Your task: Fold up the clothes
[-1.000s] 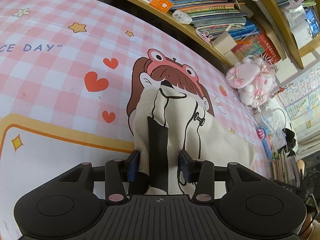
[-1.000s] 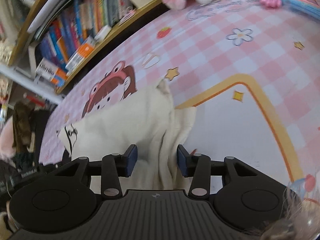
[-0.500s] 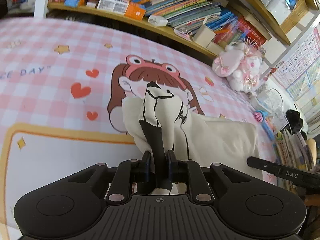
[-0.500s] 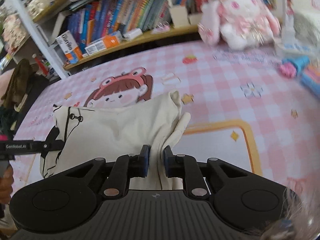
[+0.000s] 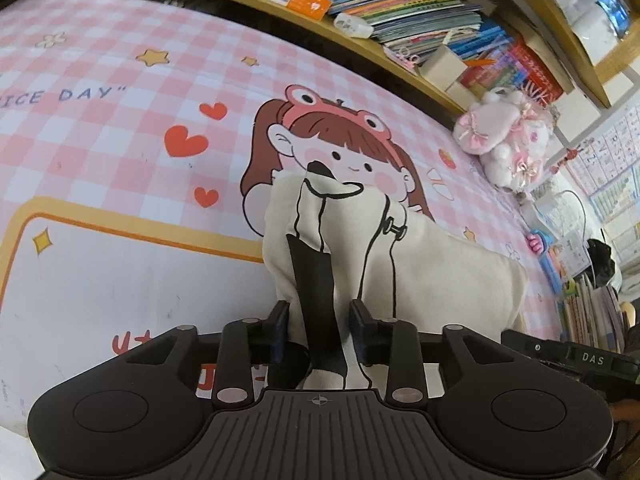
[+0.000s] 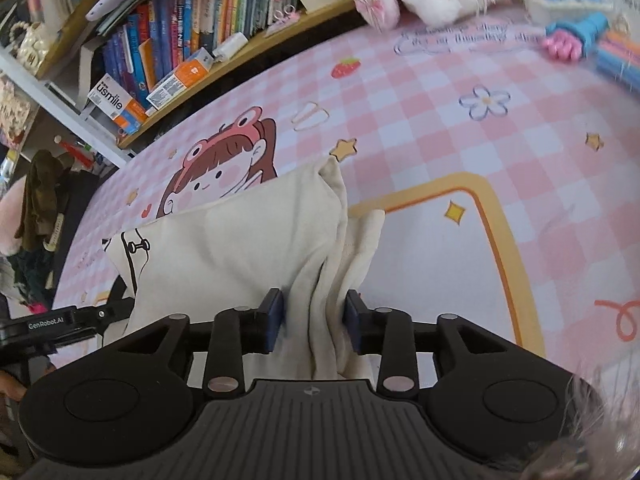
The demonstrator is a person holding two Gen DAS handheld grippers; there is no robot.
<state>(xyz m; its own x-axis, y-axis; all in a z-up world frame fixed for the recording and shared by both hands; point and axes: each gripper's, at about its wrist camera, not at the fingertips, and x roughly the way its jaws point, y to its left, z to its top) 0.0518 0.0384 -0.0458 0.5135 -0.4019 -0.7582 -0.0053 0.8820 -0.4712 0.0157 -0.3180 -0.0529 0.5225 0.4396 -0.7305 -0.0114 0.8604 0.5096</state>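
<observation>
Your L gripper [image 5: 319, 331] & R gripper [image 6: 314, 322] both sat w/ jaws apart, cream garment [image 6: 248, 236] bunched between, on pink mat [image 5: 100, 152].

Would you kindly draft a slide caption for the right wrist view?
Right gripper, jaws apart, straddles a bunched edge of the cream garment on the pink checked mat.

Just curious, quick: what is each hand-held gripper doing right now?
Left hand-held gripper: open, cream garment between its fingers.
Right hand-held gripper: open, garment bunched between.
</observation>
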